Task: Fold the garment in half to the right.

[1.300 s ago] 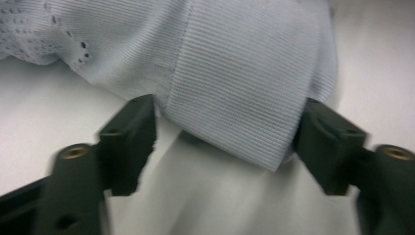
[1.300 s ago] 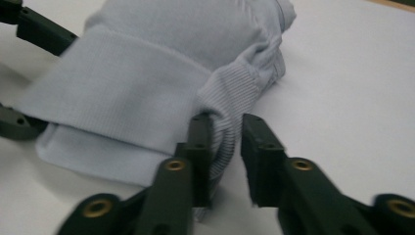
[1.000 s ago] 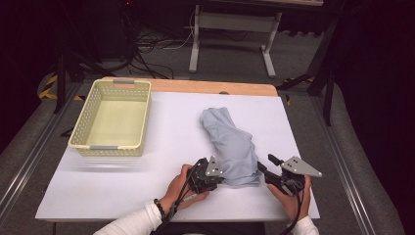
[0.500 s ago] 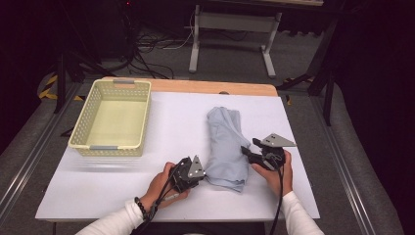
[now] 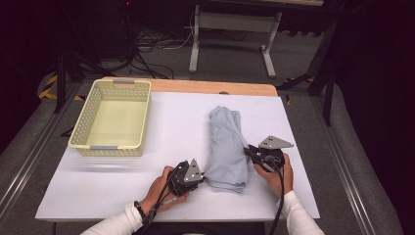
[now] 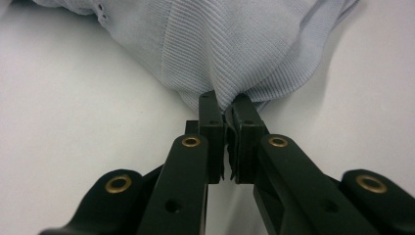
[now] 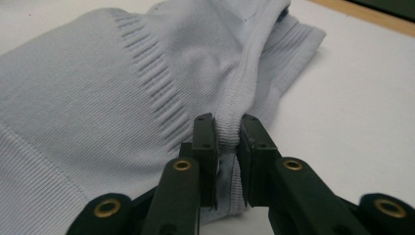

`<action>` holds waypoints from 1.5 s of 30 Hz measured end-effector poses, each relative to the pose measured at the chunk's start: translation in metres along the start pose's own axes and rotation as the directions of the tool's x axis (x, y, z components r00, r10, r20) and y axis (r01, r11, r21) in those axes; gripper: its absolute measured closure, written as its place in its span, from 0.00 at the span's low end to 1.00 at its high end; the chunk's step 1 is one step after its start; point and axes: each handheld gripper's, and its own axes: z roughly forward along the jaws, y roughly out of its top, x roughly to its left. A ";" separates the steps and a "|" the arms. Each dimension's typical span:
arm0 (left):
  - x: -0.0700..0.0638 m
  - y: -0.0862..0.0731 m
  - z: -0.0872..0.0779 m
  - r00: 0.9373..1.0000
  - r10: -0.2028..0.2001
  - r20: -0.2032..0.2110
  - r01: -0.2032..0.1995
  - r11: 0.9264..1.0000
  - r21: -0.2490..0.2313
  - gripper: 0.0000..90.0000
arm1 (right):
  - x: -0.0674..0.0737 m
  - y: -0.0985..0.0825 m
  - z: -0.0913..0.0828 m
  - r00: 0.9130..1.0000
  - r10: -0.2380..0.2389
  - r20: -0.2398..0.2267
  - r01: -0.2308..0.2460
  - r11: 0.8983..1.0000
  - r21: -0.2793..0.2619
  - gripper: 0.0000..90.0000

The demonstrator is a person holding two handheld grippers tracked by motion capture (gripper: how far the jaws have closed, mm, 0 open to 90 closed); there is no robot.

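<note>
I'm in a lab or recording studio: white-covered desk [image 5: 147, 196] on grey carpet, black curtains around me, loose cables [image 5: 151, 46] on the floor, a grey metal stand [image 5: 230, 24] behind, yellow-black hazard tape [image 5: 49, 88] at left.

Pale blue garment [image 5: 226, 147] on white table [image 5: 166, 122], claws at both edges, yellow basket [image 5: 112, 119] left

Basket [image 5: 111, 117] left of garment [image 5: 226, 147], both on table [image 5: 171, 122]
</note>
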 end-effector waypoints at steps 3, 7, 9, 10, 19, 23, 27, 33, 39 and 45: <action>0.001 0.000 0.000 1.000 -0.008 0.010 0.008 1.000 -0.006 0.95 | 0.005 0.001 -0.014 0.999 -0.016 0.030 0.017 0.999 -0.030 0.88; 0.002 -0.001 0.000 1.000 -0.015 0.012 0.015 1.000 -0.002 0.95 | 0.012 -0.003 -0.031 0.999 -0.013 0.048 0.015 0.999 -0.041 0.87; 0.002 -0.001 0.000 1.000 -0.017 0.015 0.017 1.000 -0.002 0.95 | 0.013 -0.007 -0.031 0.999 -0.007 0.050 0.008 1.000 -0.023 0.87; 0.002 -0.001 0.000 1.000 -0.019 0.017 0.019 1.000 -0.003 0.95 | 0.012 -0.009 -0.029 0.999 -0.007 0.045 0.007 1.000 -0.007 0.87; 0.002 -0.001 0.000 1.000 -0.015 0.015 0.015 1.000 -0.006 0.95 | 0.004 -0.022 -0.004 1.000 0.020 0.019 -0.021 0.996 0.082 0.69; 0.002 -0.001 0.000 1.000 -0.017 0.013 0.017 1.000 -0.005 0.95 | -0.004 -0.026 0.002 0.996 0.091 -0.011 -0.089 0.991 0.103 0.60; 0.003 -0.001 0.000 1.000 -0.009 0.019 0.009 1.000 -0.004 0.95 | -0.006 -0.023 0.008 0.994 0.105 -0.026 -0.101 0.986 0.131 0.57; 0.008 -0.001 -0.004 1.000 0.016 0.013 -0.016 1.000 0.004 0.95 | -0.006 -0.018 0.014 0.988 0.118 -0.099 -0.103 0.984 0.148 0.78; 0.012 -0.005 -0.016 0.999 0.035 -0.020 -0.035 0.999 0.002 0.95 | 0.010 -0.012 0.020 0.996 0.056 -0.067 -0.048 0.991 0.124 0.86; 0.013 -0.011 -0.028 0.997 0.061 -0.052 -0.060 0.998 0.006 0.95 | 0.019 0.005 0.042 0.997 -0.013 -0.080 0.021 0.994 0.105 0.87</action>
